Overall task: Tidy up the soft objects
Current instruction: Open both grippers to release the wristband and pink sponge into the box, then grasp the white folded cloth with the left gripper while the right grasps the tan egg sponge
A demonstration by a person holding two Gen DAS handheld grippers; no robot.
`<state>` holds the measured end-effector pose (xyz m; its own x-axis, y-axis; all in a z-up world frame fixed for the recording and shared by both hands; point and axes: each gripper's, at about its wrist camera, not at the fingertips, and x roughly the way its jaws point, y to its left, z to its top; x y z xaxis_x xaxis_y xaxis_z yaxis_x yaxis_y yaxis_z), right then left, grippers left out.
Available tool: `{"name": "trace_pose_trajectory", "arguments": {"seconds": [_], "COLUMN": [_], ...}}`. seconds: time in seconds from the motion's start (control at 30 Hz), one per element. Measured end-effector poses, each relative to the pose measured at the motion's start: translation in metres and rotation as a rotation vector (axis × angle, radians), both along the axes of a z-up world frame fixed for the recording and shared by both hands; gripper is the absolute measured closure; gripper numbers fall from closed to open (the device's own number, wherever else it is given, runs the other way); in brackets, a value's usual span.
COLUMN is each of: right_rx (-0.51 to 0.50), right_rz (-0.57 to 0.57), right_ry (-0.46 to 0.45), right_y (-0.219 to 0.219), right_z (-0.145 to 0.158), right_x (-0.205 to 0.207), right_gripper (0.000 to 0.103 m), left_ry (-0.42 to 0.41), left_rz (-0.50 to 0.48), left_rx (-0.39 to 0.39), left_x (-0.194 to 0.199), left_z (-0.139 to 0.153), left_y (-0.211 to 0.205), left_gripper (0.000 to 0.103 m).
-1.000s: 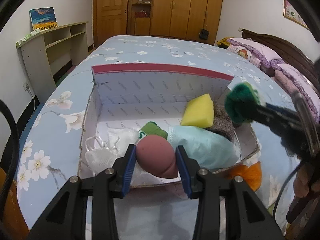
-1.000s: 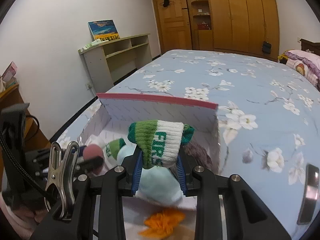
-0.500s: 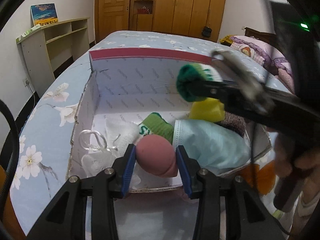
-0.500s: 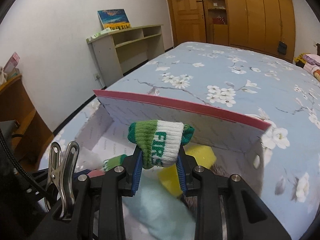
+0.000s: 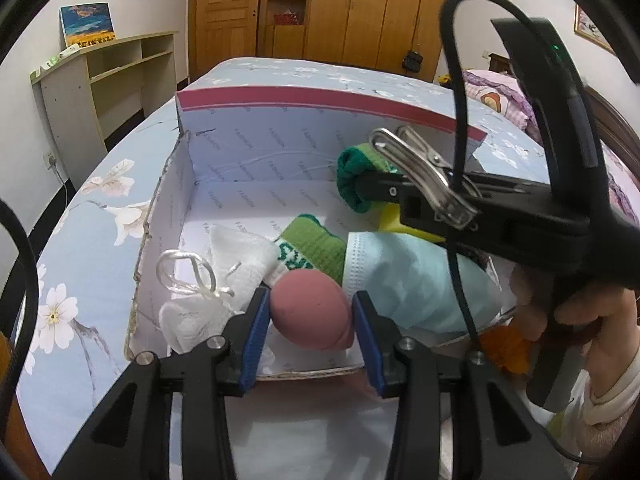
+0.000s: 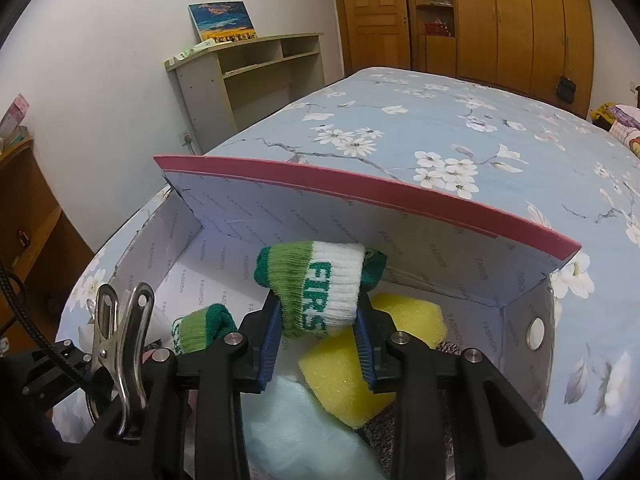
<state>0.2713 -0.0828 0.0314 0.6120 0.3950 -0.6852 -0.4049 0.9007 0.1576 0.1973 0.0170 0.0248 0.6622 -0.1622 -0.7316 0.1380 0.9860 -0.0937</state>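
Note:
My left gripper (image 5: pixel 311 299) is shut on a pink egg-shaped sponge (image 5: pixel 310 316) at the near edge of a white cardboard box with a pink rim (image 5: pixel 320 98). Over the box's middle, my right gripper (image 6: pixel 318 308) has a rolled green and white sock (image 6: pixel 320 280) between its blue pads. Those jaws are opening, but the pads still touch the sock. The left wrist view shows that sock (image 5: pixel 352 176) from the side, above the box floor. A matching sock (image 5: pixel 312 244) lies in the box.
The box (image 6: pixel 360 192) also holds a yellow sponge (image 6: pixel 360 380), a light blue mask pack (image 5: pixel 408 280), a white mesh pouch (image 5: pixel 224 276) and a grey scrubber (image 6: pixel 448 348). An orange item (image 5: pixel 504 348) lies outside the near right corner. The box rests on a flowered bedspread (image 6: pixel 440 128).
My right gripper has carried the sock in over the box, further left in the left wrist view, and a little lower. The left gripper and pink sponge have stayed put.

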Motion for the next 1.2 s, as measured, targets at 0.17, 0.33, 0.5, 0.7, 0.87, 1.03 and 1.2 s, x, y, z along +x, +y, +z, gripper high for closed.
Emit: {"name": "trace_pose_trajectory", "arguments": {"seconds": [0.17,0.33,0.5,0.7,0.87,1.03,1.2], "right_rx": [0.009,0.045,0.092,0.093,0.058,0.037,0.022], "right_rz": [0.003,-0.008,-0.018,-0.017,-0.001,-0.003,-0.040], "right_ry": [-0.006,-0.004,-0.016,-0.049,-0.075,-0.066,-0.067], "right_y": [0.000,-0.004,-0.012,-0.017,-0.019,-0.028,-0.045], "right_z": [0.001,0.003,0.011,0.030,0.042,0.048,0.052], "right_x": [-0.002,-0.001,-0.004,-0.018,-0.041,-0.066,-0.094], "right_gripper": [0.059,0.056,0.048,0.046,0.046,0.046,0.046], "left_ry": [0.008,0.000,-0.013,-0.020,-0.024,-0.024,-0.024], "left_rz": [-0.008,-0.010,-0.003,0.012,0.006,-0.001,-0.008], "left_rx": [-0.015,-0.009,-0.014,-0.009,-0.011,-0.015,-0.019], "left_x": [-0.002,-0.007,-0.014,-0.026,-0.038,-0.052,-0.061], "left_z": [0.001,0.003,0.006,0.014,0.019,0.025,0.029], "left_y": [0.001,0.000,0.002,0.004,0.003,0.000,-0.003], "left_gripper": [0.051,0.048,0.047,0.046,0.046,0.046,0.046]}}
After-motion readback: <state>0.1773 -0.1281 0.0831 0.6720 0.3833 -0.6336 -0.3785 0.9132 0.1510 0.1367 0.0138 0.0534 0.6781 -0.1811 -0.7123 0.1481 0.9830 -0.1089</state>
